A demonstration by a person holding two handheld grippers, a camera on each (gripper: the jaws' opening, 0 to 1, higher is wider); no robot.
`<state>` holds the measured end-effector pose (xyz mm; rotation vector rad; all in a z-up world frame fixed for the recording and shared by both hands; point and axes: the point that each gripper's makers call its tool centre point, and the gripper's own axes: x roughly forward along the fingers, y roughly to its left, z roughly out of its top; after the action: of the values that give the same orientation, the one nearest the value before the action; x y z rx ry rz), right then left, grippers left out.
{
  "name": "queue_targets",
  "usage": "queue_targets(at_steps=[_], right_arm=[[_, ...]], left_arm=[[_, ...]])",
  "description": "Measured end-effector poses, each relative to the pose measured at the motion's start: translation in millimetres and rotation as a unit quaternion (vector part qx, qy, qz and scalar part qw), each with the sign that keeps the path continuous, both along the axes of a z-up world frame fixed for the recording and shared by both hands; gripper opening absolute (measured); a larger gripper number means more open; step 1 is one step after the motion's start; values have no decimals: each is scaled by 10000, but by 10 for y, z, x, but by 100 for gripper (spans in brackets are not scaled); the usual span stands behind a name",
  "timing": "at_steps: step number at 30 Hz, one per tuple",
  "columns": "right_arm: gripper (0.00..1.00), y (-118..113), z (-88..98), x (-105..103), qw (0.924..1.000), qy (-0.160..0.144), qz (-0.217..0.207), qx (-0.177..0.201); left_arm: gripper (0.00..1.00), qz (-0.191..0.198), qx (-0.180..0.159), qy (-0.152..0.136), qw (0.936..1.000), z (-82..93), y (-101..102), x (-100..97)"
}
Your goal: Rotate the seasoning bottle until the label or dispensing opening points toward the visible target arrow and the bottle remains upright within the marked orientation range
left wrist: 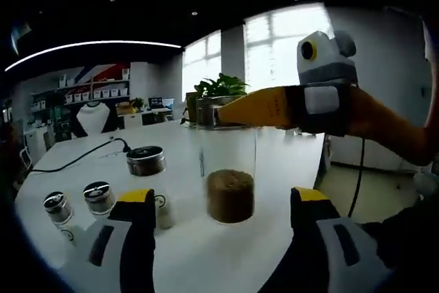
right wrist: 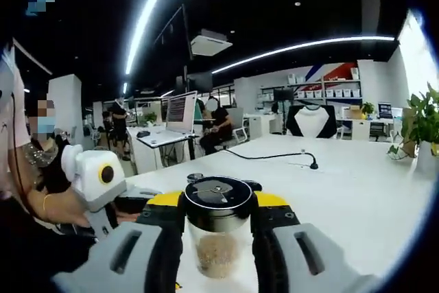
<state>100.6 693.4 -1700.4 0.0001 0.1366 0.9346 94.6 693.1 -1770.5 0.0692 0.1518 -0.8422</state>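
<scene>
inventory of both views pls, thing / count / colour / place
Seasoning bottle: 1, clear glass, brown contents, metal cap, table centre, cap clamped by right gripper.
Smaller bottles: 3, clear, silver-black caps, left of it.
Table: 1, white.
Cable: 1, black, far table side.
Plant: 1, green, behind bottle.
Monitor: 1, lit, background desk.
People: several at background desks.
Left gripper: yellow-tipped jaws, open, either side of the bottle.
Right gripper: yellow jaws, shut on cap.

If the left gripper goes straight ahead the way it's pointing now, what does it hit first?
Most likely the tall clear seasoning bottle, which stands on the white table straight ahead between the left gripper's open fingers. The right gripper grips its cap. Depth is hard to judge.
</scene>
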Motion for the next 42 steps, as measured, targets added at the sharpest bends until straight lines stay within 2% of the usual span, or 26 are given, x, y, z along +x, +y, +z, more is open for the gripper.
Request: queue_targets(at_steps=[1,5,8,13,14,15,16,19,21,23,24,27,29,32,34,36,39,40,41,42], right_arm=[[35,16,8,-26,10000,-12,72,-22],[35,82,45,-121,9994,-34,339,13],[35,133,74,-186,9986,-36,516,52],[35,181,102,-242,9975,-73,695,56],[35,186,103,-252,9974,-125,710,23],[35,184,108,-250,9974,-150,700,32],[35,183,112,-249,9976,-117,680,80],[35,177,132,-264,9973,-193,674,217],[35,191,133,-280,9973,-332,634,181],[35,184,118,-254,9982,-365,441,152],[35,184,118,-250,9984,-364,407,171],[34,179,147,-201,9984,-391,139,389],[34,217,153,-181,9983,-409,-4,408],[35,265,146,-114,9973,-569,-228,393],[35,276,149,-63,9959,-660,-449,430],[36,288,138,-25,9949,-645,-637,444],[36,313,136,6,9943,-648,-687,486],[36,314,115,20,9954,-522,-633,491],[36,309,87,22,9962,-285,-574,593],[36,301,100,24,9958,-196,-522,726]], left_arm=[[80,-159,-2,23,9999,-5,-34,-27],[70,-380,20,-98,9992,30,-86,-46],[59,-935,96,-127,9955,33,-192,-140],[46,-1040,-1,-88,9945,25,-189,-108],[45,-1038,-317,-1,9941,66,-197,-112],[45,-1015,-408,120,9939,50,-186,-125],[44,-1022,-411,1,9939,69,-178,-139],[44,-866,-522,60,9949,88,-193,-189],[44,-643,-382,-11,9972,81,-179,-162],[44,-380,-204,97,9990,42,-142,-115],[44,-200,-114,29,9997,46,-117,-87],[44,169,-97,-44,9998,77,-69,-21],[44,809,-1,-49,9967,76,5,63],[44,1244,66,-94,9922,74,42,131],[44,1522,287,-200,9877,78,77,188],[44,1691,427,-286,9843,81,101,205],[44,1701,321,-210,9847,81,95,184],[44,1624,224,-90,9864,59,98,167],[44,1609,237,-91,9866,51,112,165],[44,1580,298,-184,9868,56,121,152]])
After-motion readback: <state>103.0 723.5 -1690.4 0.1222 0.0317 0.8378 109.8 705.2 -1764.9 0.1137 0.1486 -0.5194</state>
